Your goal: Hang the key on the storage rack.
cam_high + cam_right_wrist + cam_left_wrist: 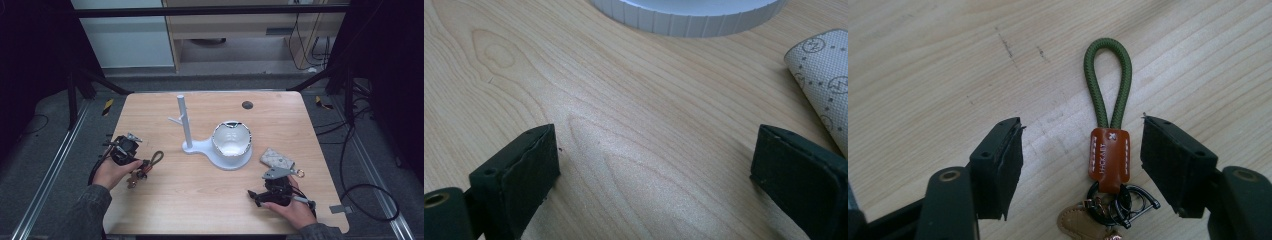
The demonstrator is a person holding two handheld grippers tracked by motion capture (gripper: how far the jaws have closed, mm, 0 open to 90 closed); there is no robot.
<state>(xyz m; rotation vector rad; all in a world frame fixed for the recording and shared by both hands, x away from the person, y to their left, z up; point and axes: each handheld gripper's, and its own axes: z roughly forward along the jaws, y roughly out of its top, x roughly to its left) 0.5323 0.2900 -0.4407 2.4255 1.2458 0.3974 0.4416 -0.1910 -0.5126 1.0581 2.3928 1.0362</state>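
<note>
Left tongs point(1082, 165): spread wide, straddling the keychain point(1108, 150), not touching it.
Keychain: flat on the bench point(165, 200), green loop pointing away.
Right tongs point(656, 170): released, over bare bench beside the white stand point(220, 150).

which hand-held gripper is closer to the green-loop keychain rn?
Left. The left hand-held gripper is open with its jaws on either side of the keychain, not closed on it. The right hand-held gripper is open over bare table, across from it.
</note>
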